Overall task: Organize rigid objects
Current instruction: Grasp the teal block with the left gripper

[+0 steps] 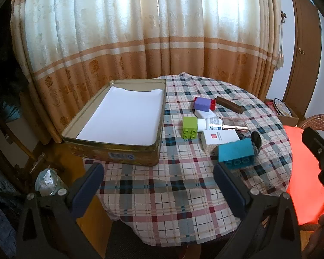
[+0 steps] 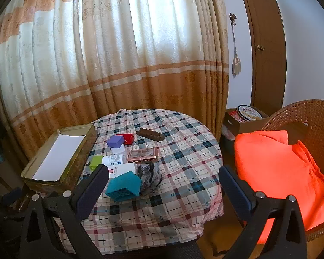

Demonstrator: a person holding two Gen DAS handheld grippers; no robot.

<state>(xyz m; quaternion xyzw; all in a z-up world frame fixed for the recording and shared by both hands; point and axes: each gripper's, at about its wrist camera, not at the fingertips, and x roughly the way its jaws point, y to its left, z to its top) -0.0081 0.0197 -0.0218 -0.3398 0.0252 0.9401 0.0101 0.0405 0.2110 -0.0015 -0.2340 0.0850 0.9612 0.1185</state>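
Nothing is sorted yet: tin box (image 1: pixel 118 116) holds only white paper, blocks and bottle (image 1: pixel 209 123) clutter the tablecloth (image 1: pixel 162 194), both grippers (image 1: pixel 158 185) (image 2: pixel 164 185) gaping empty.

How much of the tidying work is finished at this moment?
Nothing looks done: the tin box holds only white paper. Nothing is in hand either; the left hand-held gripper and right hand-held gripper are open and empty. All is left: the teal block, green block, purple block, bottle and the rest lie on the tablecloth.
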